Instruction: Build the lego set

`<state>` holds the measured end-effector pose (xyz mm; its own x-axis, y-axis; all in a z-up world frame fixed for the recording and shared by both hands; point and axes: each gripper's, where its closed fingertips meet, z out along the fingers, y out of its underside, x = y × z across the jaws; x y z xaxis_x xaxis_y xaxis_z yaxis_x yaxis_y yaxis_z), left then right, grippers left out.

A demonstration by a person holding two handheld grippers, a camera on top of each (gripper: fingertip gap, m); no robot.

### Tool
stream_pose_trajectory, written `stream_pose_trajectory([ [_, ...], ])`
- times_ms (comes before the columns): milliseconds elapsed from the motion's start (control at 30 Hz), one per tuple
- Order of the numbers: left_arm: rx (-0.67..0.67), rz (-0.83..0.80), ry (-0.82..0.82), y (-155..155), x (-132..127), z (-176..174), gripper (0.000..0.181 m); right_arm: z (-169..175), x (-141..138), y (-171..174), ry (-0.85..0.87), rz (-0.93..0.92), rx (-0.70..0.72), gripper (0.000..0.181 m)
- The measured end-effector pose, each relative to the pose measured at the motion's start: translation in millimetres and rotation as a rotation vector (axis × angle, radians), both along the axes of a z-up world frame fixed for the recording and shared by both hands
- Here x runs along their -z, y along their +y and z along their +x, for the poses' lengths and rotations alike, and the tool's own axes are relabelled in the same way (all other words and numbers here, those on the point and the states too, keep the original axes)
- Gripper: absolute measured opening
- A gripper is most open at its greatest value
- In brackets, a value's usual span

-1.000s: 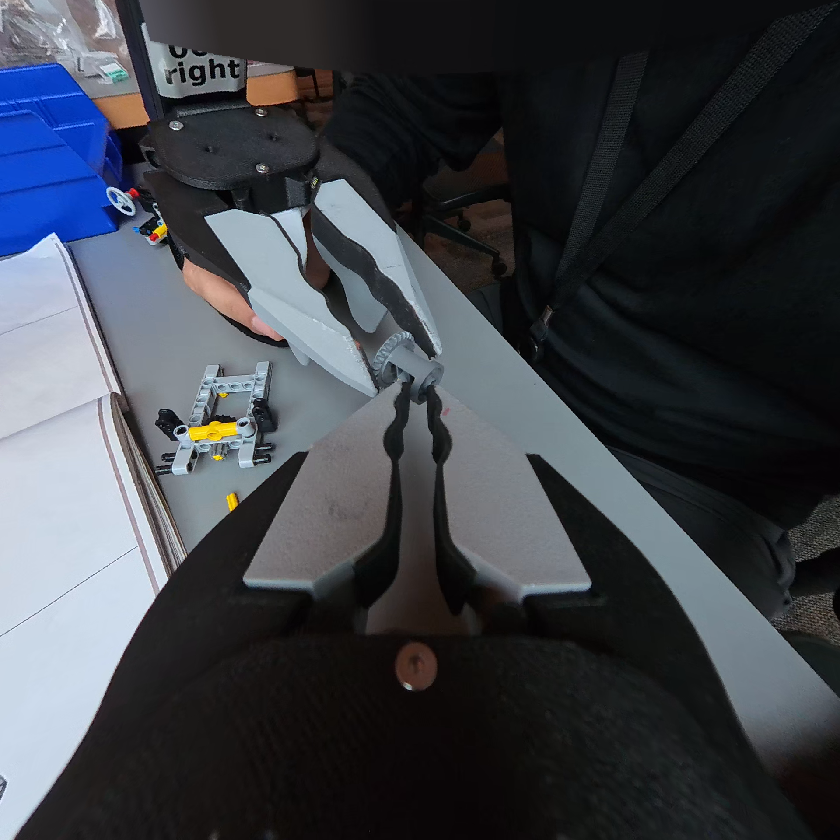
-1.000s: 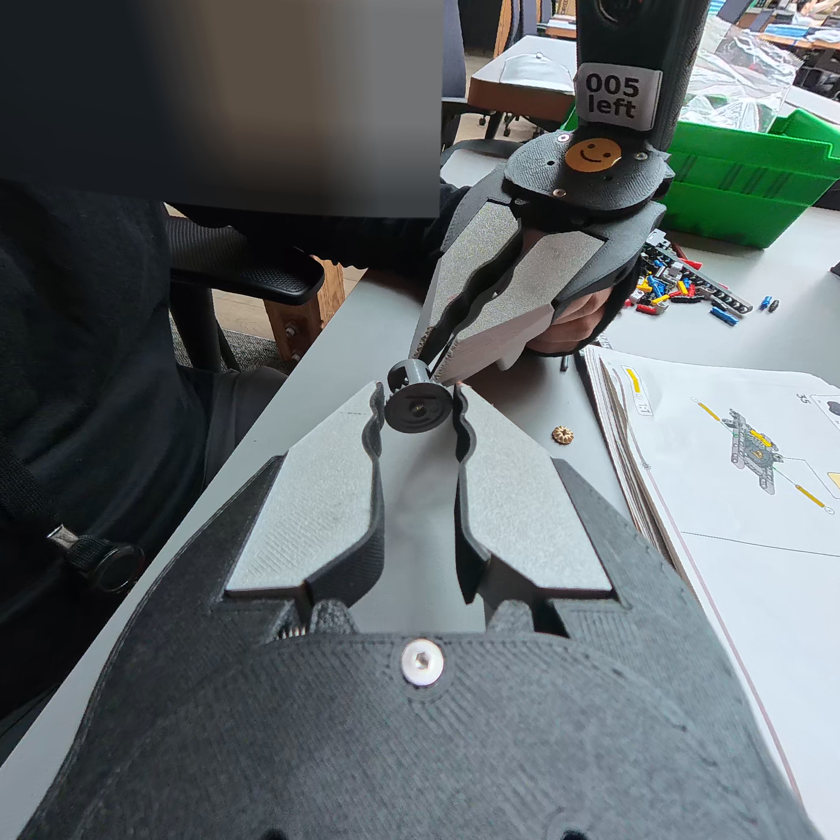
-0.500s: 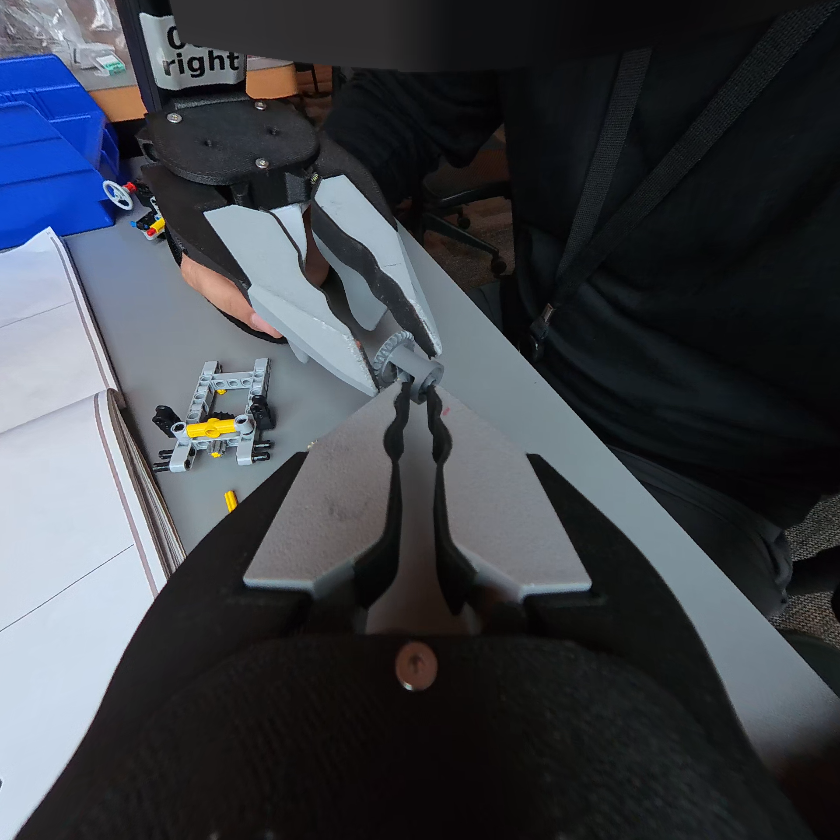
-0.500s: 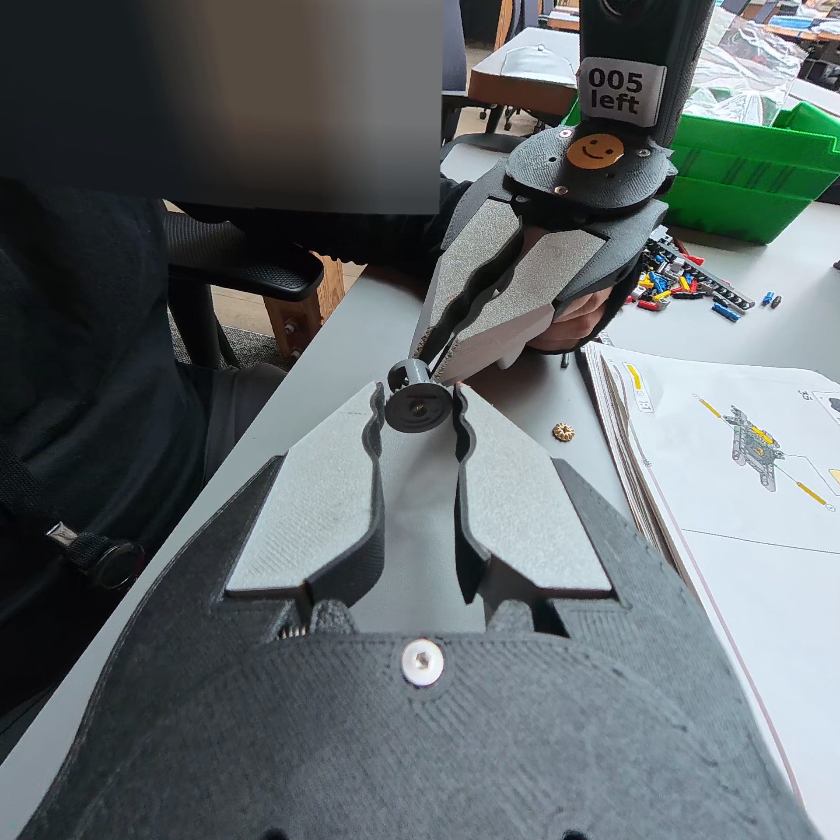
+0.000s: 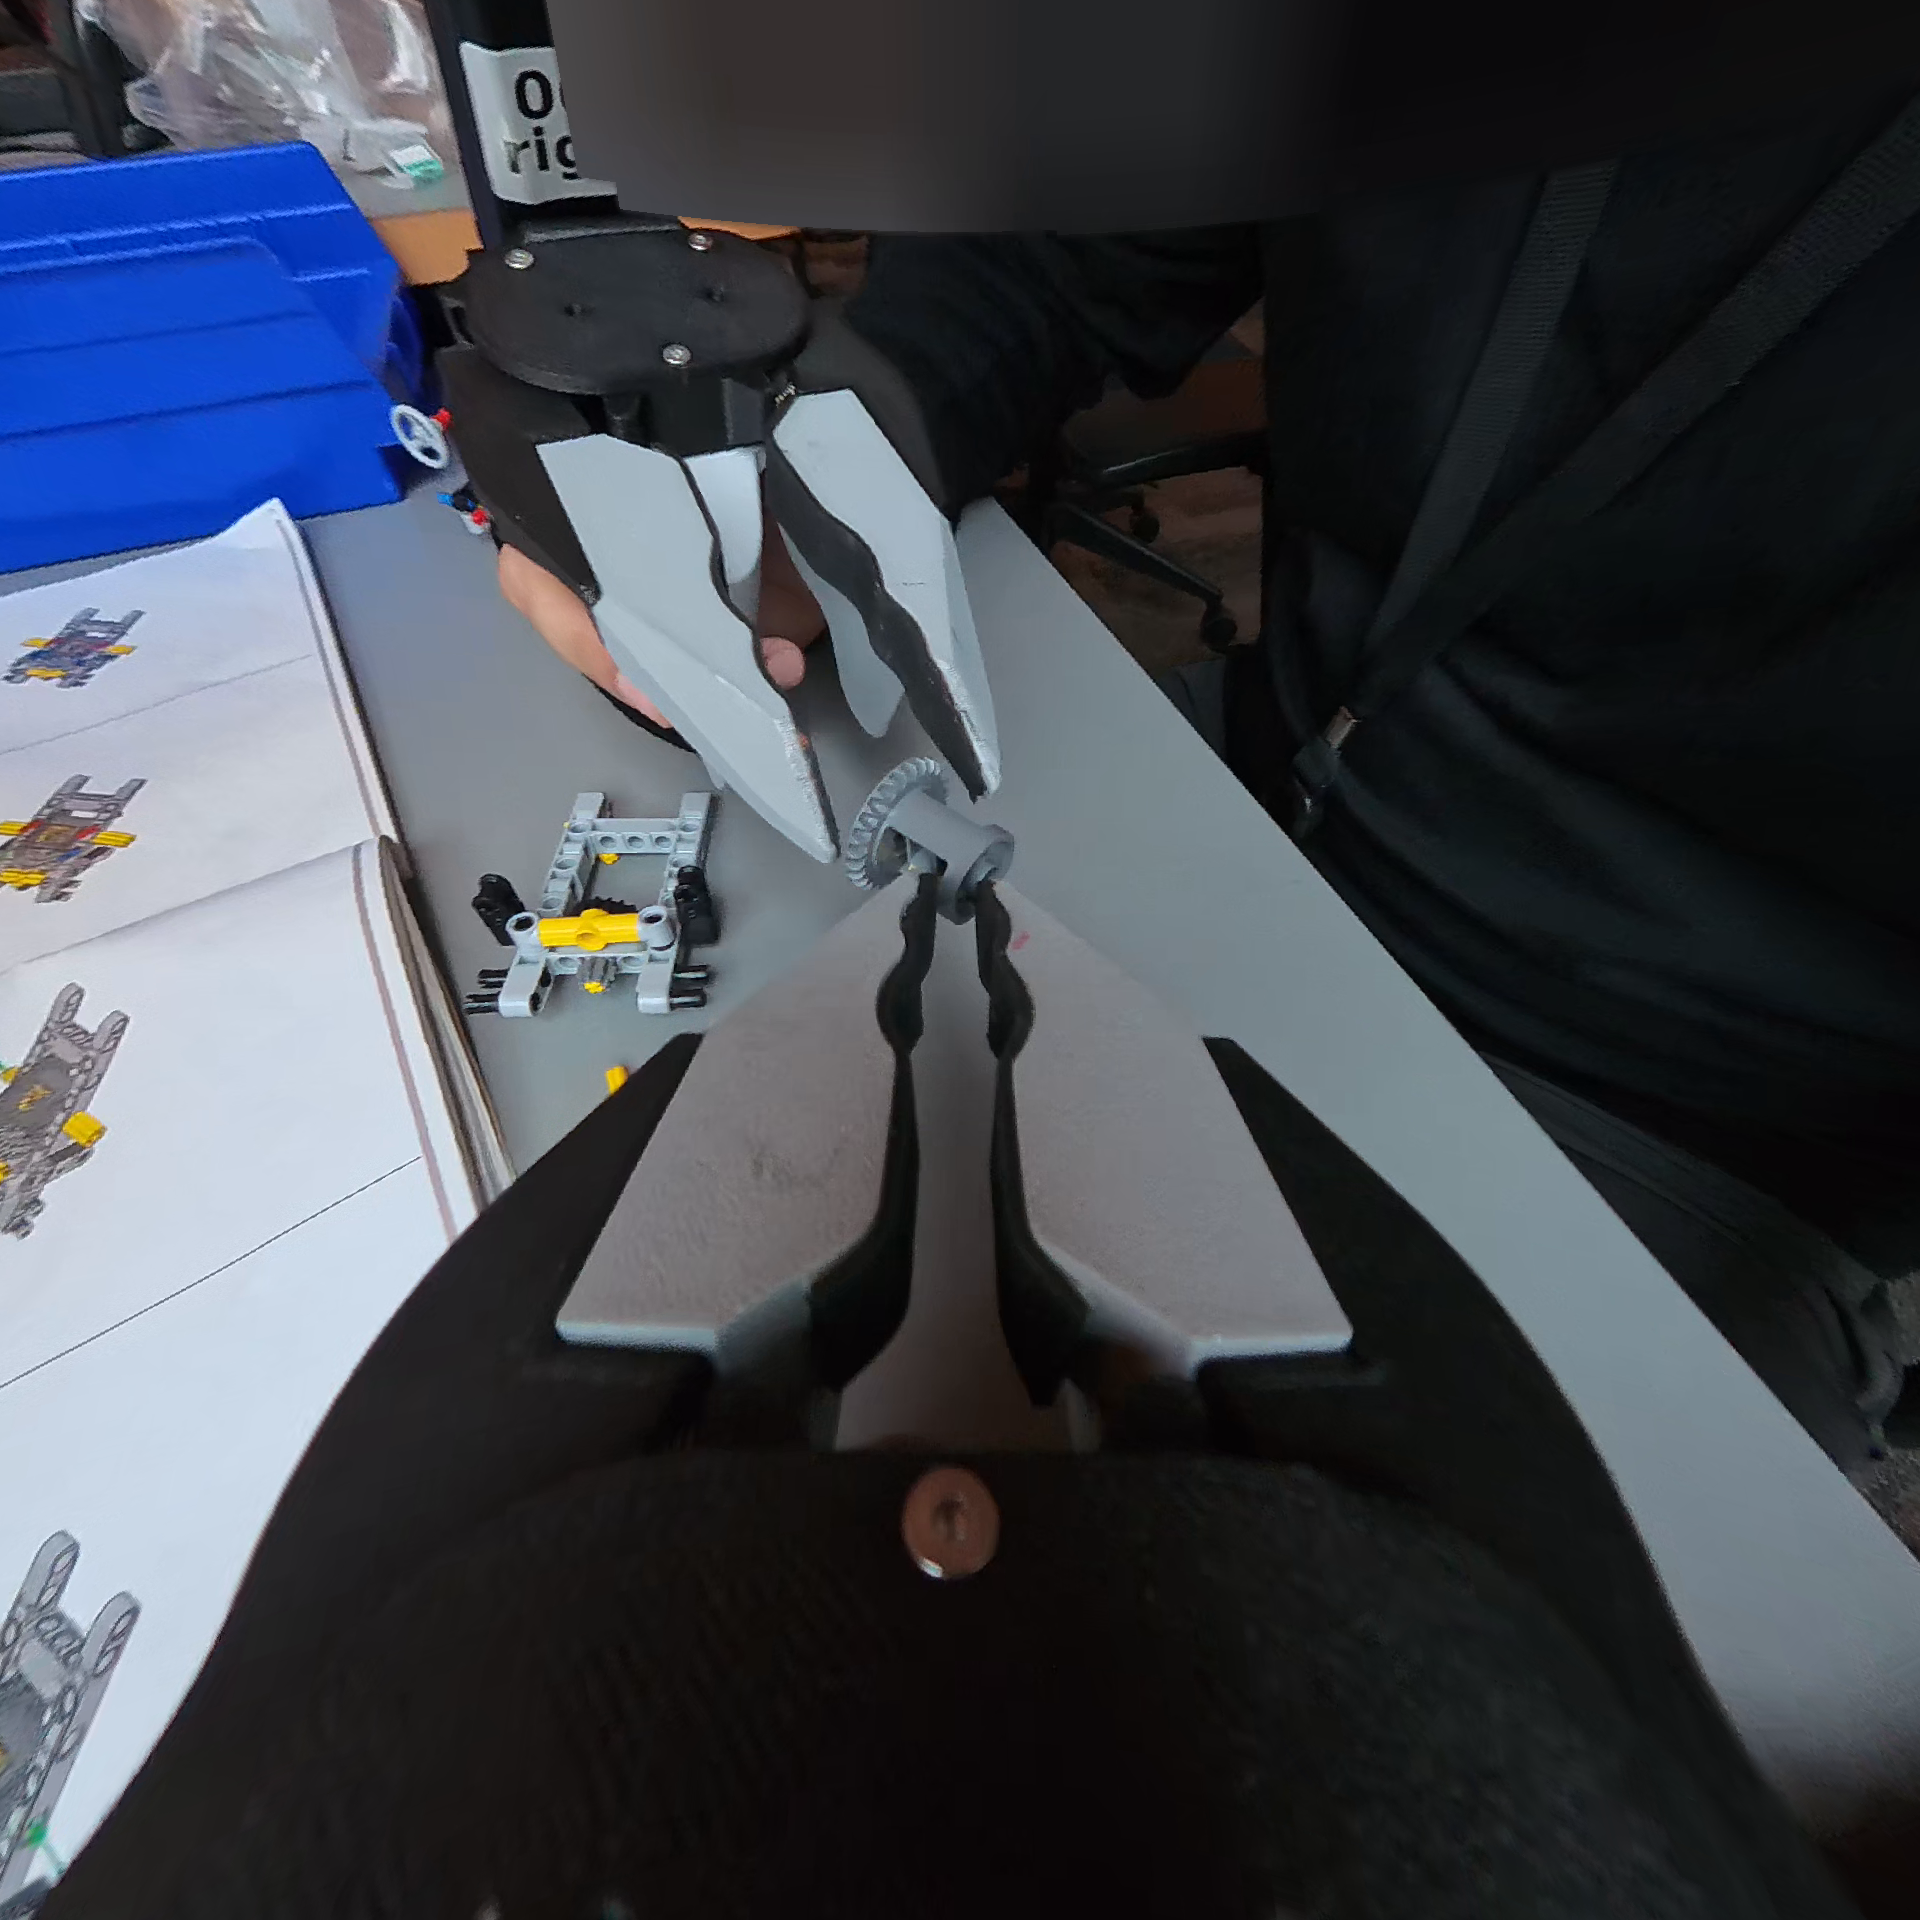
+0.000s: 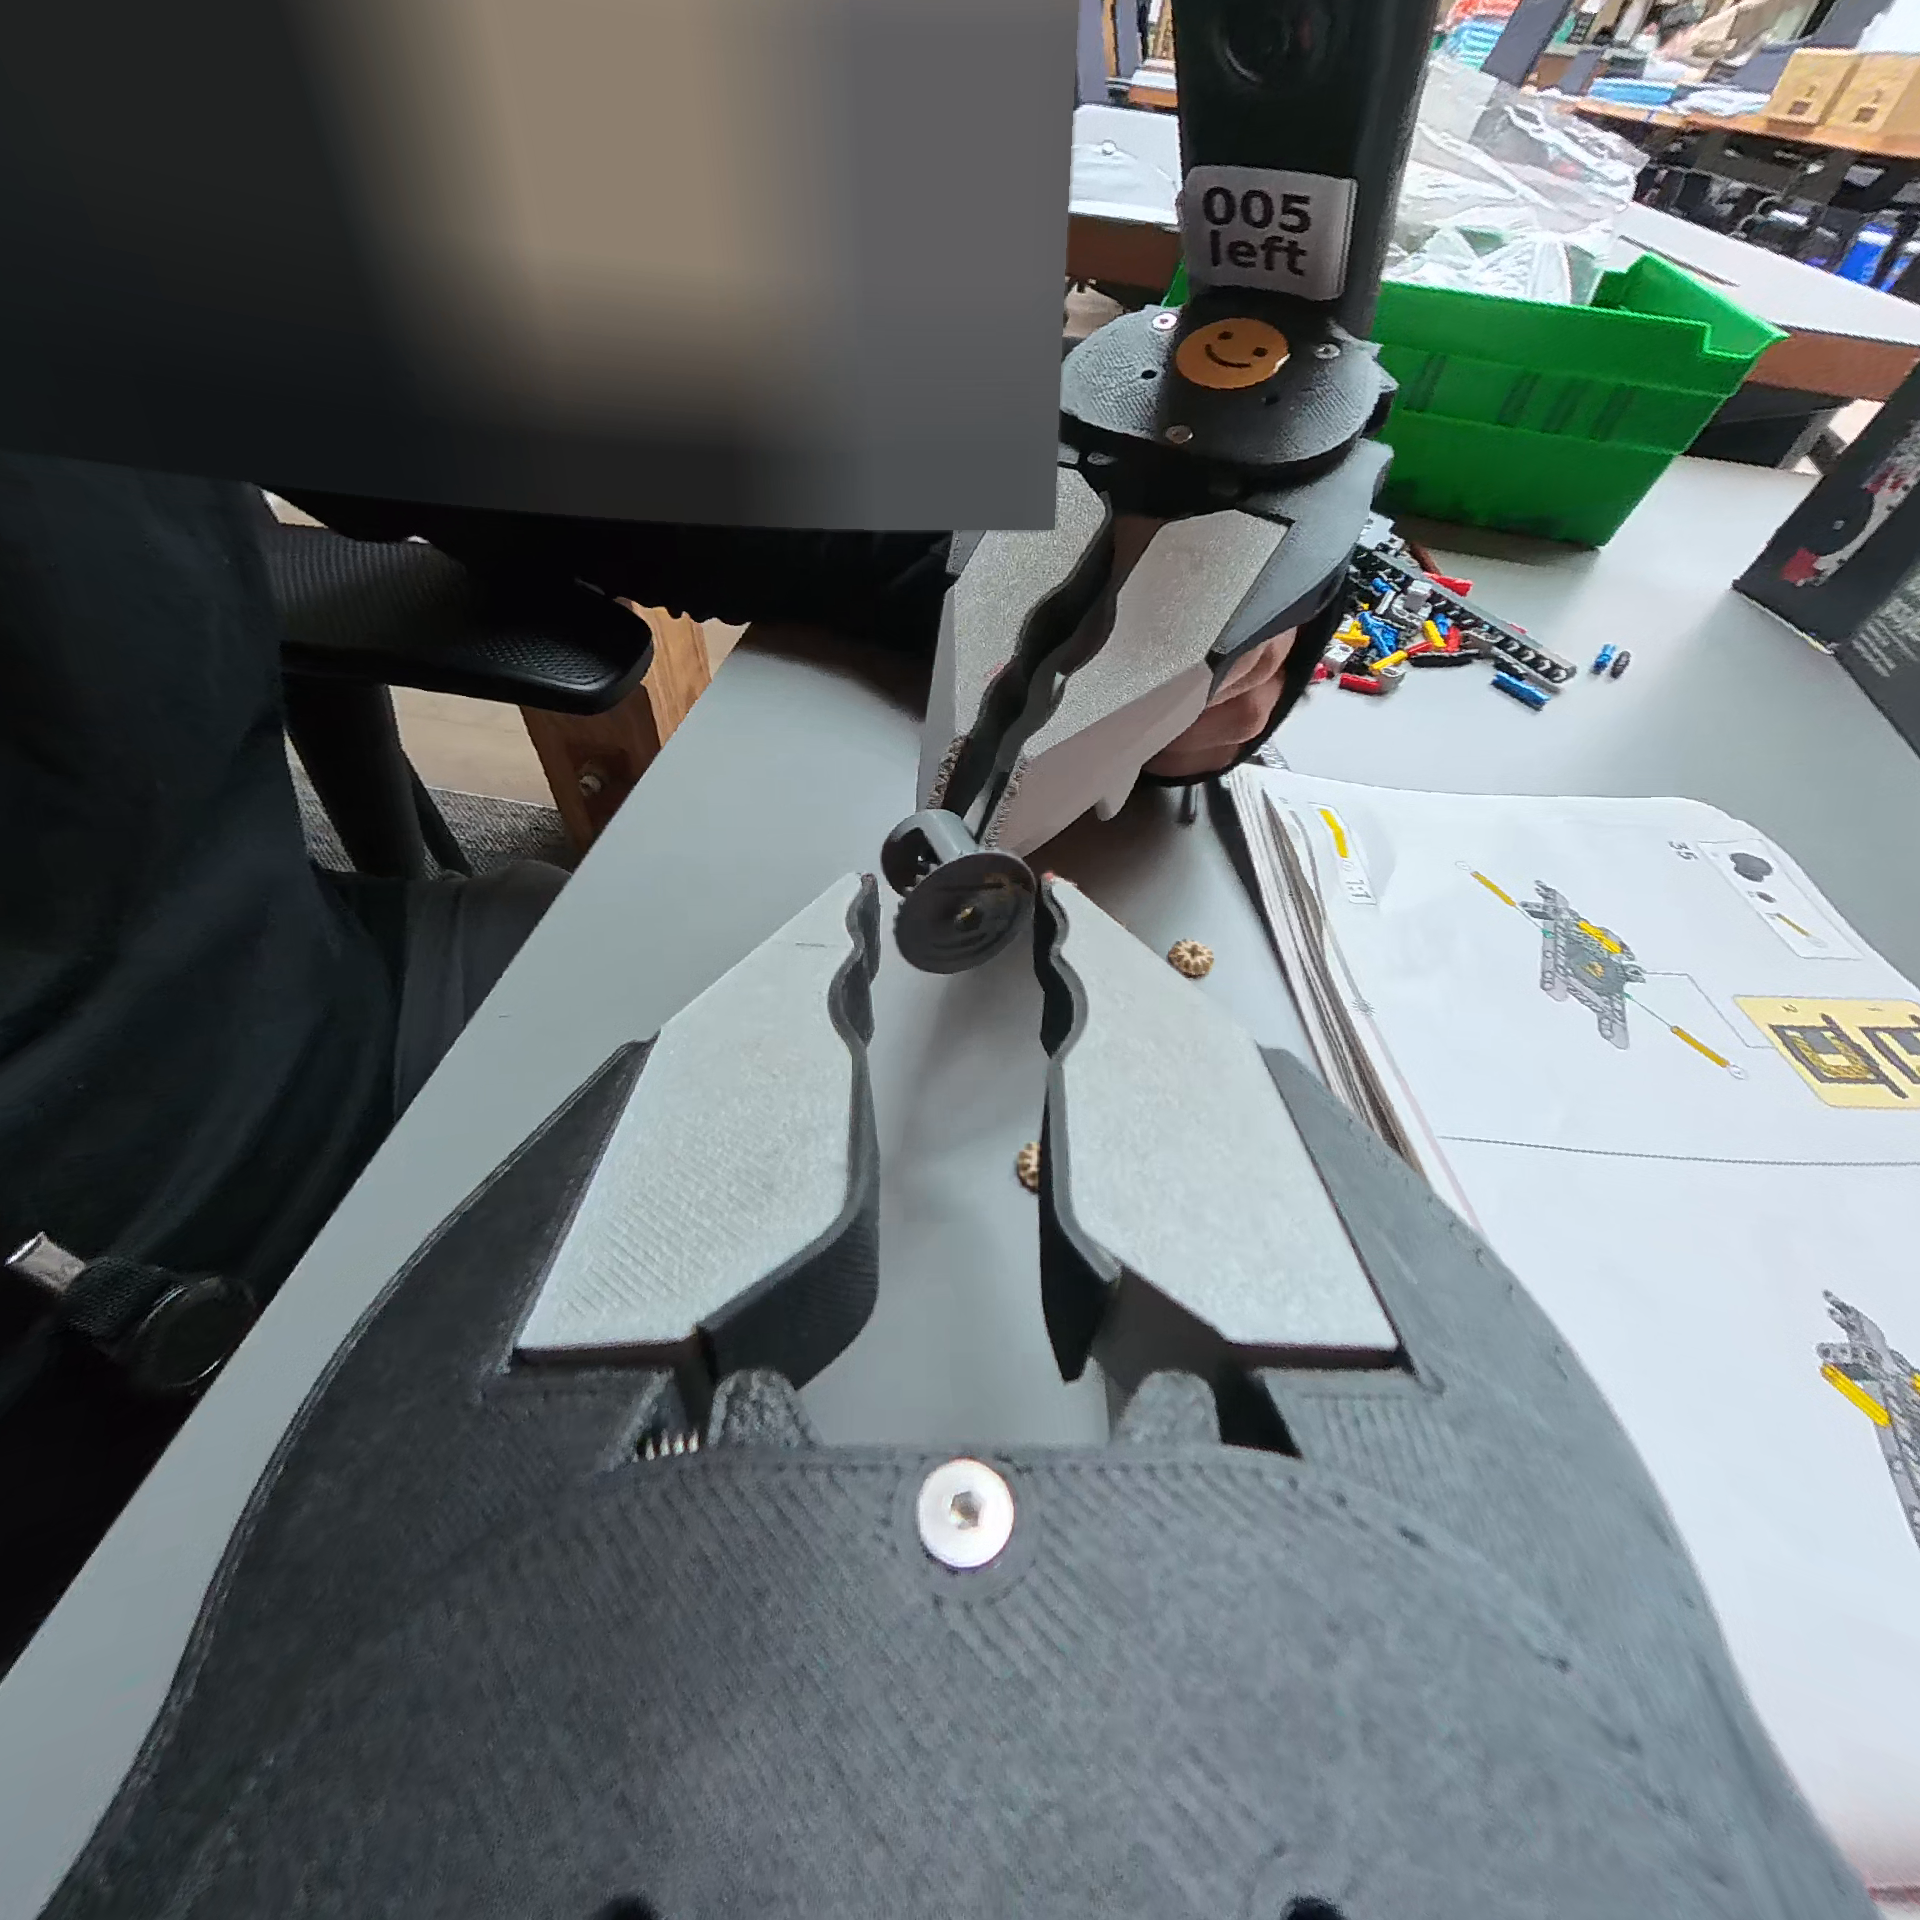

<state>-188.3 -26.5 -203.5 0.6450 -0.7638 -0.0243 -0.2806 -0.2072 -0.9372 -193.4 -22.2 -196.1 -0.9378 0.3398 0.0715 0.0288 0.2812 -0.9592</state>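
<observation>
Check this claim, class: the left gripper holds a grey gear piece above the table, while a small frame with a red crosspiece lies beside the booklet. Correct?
Not quite. The crosspiece on the small frame is yellow, not red, as the left wrist view shows. The rest stands: the left gripper holds the grey gear piece above the table, and the frame lies beside the booklet.

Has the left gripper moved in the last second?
Yes. The left gripper, holding the gear piece, moved slightly toward the instruction booklet: the grey frame sits further right in its view.
</observation>
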Motion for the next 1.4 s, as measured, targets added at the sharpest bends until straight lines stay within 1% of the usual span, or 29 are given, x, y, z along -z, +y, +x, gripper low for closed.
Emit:
stream_pose_trajectory([
  [100,-0.039,0.013,-0.008,4,-2,-7,0.004,-4,-1,3,0.008,-0.001,0.025,0.027],
  [233,-0.07,0.026,-0.02,6,-6,-13,0.004,-15,0,11,0.021,0.012,0.101,0.025],
  [467,-0.096,0.022,-0.022,10,-5,-16,0.004,-15,-5,13,0.015,-0.022,0.097,0.022],
  [600,-0.126,0.023,0.01,14,-2,-18,0.004,-19,3,14,0.022,0.035,0.132,0.015],
  [800,-0.258,0.018,0.099,28,6,-31,0.004,-37,13,27,0.03,0.106,0.262,0.01],
  [900,-0.354,0.005,0.124,38,10,-40,0.004,-47,14,39,0.027,0.124,0.339,0.008],
  [967,-0.431,-0.011,0.146,44,13,-49,0.004,-53,15,48,0.018,0.13,0.387,0.003],
  [1033,-0.478,-0.026,0.154,48,15,-54,0.004,-56,18,51,-0.015,0.128,0.402,0.0],
  [1200,-0.523,-0.051,0.137,51,16,-58,0.004,-61,19,54,-0.038,0.119,0.421,0.0],
  [1400,-0.538,-0.065,0.122,52,19,-60,0.004,-63,21,56,-0.047,0.133,0.442,0.0],
])
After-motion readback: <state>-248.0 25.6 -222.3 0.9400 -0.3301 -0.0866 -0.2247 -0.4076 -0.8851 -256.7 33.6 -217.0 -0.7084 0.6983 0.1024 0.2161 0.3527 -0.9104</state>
